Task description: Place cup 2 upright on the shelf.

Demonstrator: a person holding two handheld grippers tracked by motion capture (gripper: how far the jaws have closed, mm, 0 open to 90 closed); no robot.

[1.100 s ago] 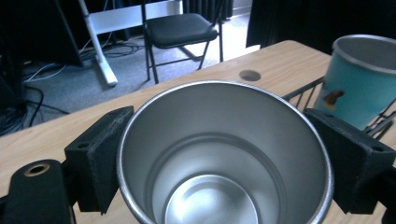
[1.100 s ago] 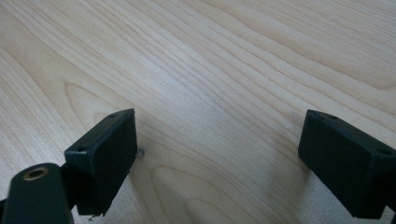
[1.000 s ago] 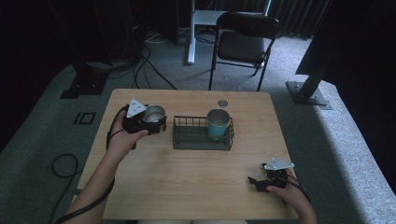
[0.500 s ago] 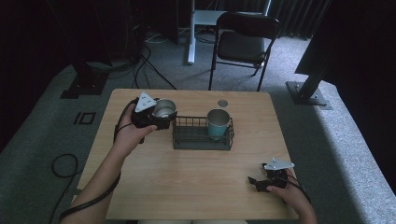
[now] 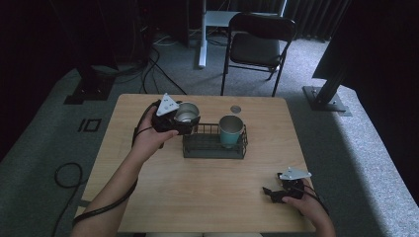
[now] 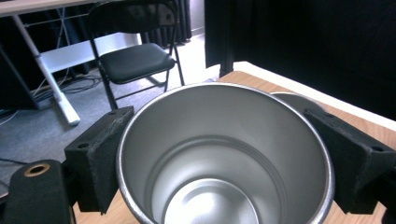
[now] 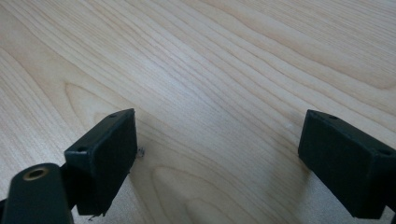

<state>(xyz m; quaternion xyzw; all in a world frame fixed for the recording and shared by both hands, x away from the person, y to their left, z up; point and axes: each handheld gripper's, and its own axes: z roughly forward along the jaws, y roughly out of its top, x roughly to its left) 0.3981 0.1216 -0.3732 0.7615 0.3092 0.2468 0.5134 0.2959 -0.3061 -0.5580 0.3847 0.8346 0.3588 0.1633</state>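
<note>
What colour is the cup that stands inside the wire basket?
The cup in the dark wire basket is teal, seen best in the high view.

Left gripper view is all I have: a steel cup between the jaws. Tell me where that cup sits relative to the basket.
Observer: The steel cup is held at the left end of the wire basket, about over its rim.
Operator: Report what is in the basket.
Observer: A teal cup stands upright in its right end; the left part looks free.
Operator: Give me the other gripper.
Observer: The right gripper is low at the table's near right corner, jaws open with nothing between them.
</note>
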